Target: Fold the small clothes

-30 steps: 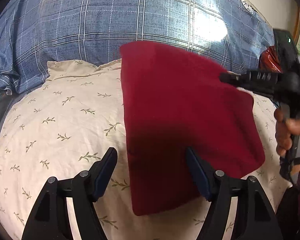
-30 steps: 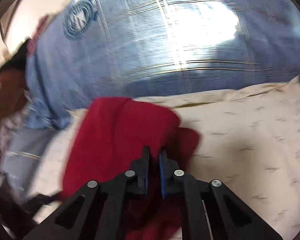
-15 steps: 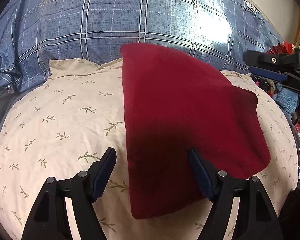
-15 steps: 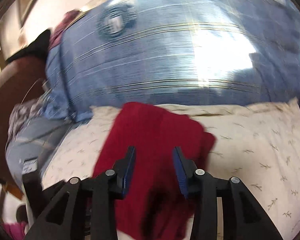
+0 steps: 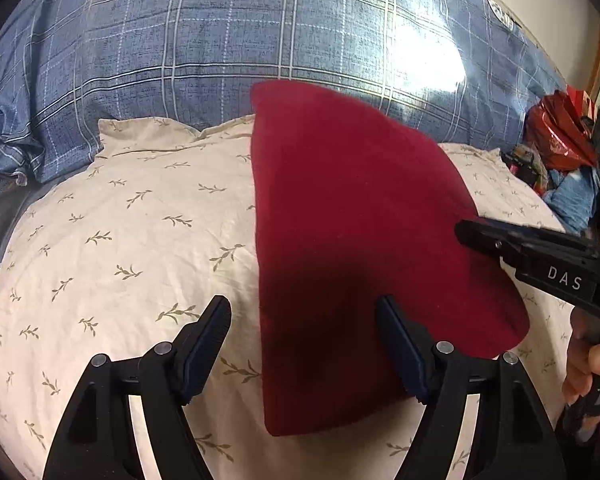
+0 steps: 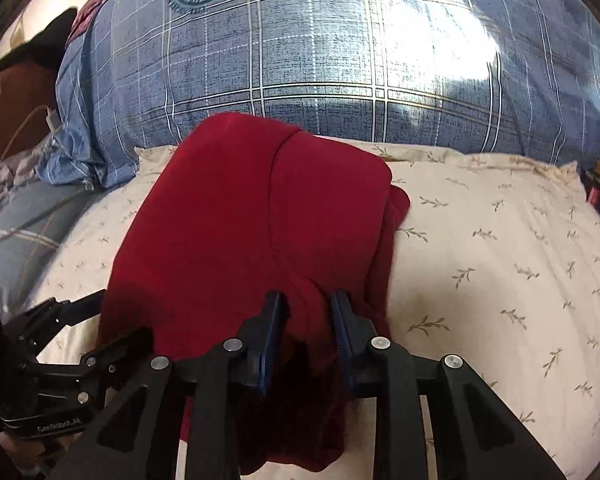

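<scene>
Down near the right gripper [image 6: 306, 334] the red cloth [image 6: 256, 248] goes dark, so whether its closing jaws squeeze the fold between them is hard to tell, and the hand [image 5: 590, 368] is cut off at the edge. Long and folded, with a curved seam, it lies on the leafy pillow [image 6: 480, 264], running up to the blue checked blanket [image 6: 320, 52]. Over that pillow the left gripper [image 5: 302, 344] stands wide apart, one finger [image 5: 400, 348] over the cloth
</scene>
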A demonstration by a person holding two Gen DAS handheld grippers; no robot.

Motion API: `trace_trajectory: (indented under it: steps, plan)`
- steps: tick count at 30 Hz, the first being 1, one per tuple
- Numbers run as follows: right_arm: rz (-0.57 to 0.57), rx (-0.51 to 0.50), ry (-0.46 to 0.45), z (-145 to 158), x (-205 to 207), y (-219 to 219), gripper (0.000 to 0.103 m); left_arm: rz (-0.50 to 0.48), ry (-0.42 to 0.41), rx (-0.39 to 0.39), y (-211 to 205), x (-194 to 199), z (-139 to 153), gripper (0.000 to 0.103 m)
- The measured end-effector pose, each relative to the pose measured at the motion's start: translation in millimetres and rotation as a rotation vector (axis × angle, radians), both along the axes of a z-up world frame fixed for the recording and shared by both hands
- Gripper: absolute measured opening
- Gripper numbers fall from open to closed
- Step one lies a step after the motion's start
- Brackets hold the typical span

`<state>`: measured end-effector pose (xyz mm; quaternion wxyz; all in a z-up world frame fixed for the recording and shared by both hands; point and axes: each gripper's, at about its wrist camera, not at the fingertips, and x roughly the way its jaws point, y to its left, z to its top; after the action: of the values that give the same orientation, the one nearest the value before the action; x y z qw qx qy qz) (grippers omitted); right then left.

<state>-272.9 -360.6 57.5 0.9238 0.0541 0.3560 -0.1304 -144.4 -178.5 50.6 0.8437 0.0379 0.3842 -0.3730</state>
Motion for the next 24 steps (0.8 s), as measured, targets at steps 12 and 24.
trace_trajectory:
  steps: [12,24]
  plan:
    - [-0.076,0.140,-0.102,20.6,1.4,-15.5,0.061,0.013,0.005,-0.007,2.3,2.1,-0.1,0.075]
    - [-0.052,0.024,-0.044,1.3,1.6,-13.1,0.018,0.032,0.008,-0.039,9.0,3.0,4.9,0.075]
